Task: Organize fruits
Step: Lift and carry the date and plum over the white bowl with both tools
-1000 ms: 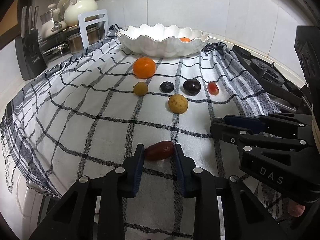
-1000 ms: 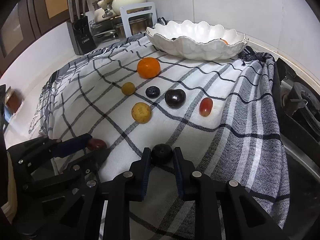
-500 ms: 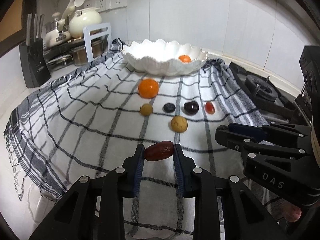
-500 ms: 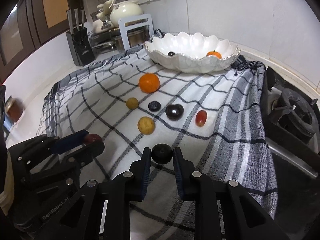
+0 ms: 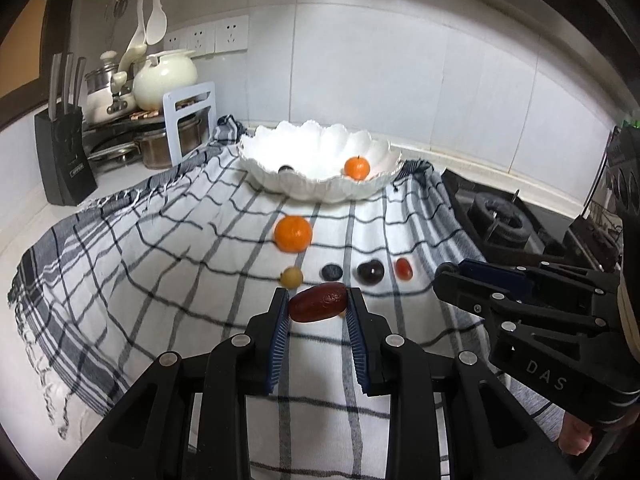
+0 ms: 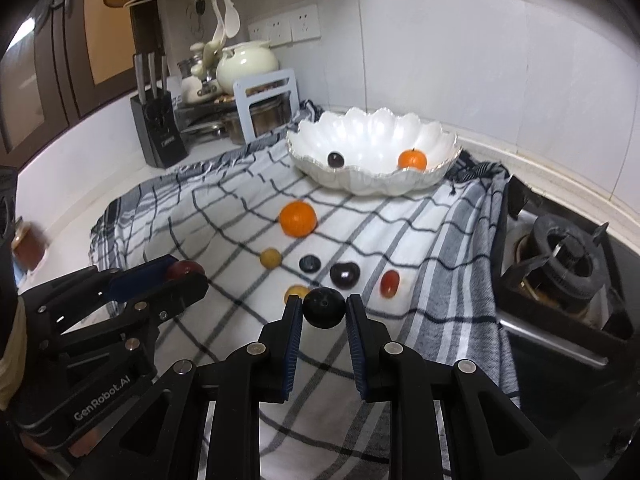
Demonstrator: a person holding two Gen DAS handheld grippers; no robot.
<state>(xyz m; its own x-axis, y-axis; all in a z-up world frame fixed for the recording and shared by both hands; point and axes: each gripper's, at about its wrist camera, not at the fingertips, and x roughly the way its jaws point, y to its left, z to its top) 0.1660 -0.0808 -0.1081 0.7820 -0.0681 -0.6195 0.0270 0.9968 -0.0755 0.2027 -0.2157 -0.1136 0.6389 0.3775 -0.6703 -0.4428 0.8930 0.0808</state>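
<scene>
Reddish-brown and oblong, a date-like fruit [image 5: 318, 303] sits pinched crosswise between the blue pads of the left tool [image 5: 318, 312], lifted clear of the checked cloth [image 5: 160, 280]. The right tool [image 6: 323, 310] is closed on a round black fruit [image 6: 324, 307], also held above the cloth.

Just beyond the tools, loose fruit lies on the cloth-covered worktop: a yellow fruit [image 6: 295, 292] partly hidden behind the right tool, then a row of a small yellow-green fruit [image 5: 291, 277], a dark blue berry [image 5: 333, 272], a dark plum-coloured fruit [image 5: 370, 272] and a small red fruit [image 5: 403, 269]. Farther back rests a mandarin [image 5: 293, 234].

At the far edge of the cloth stands a scalloped white bowl [image 6: 372, 128] holding a small orange [image 6: 412, 160] and a dark round fruit [image 6: 335, 159], well apart. A knife block [image 5: 64, 160] stands far left, a stove burner [image 6: 560, 260] to the right.
</scene>
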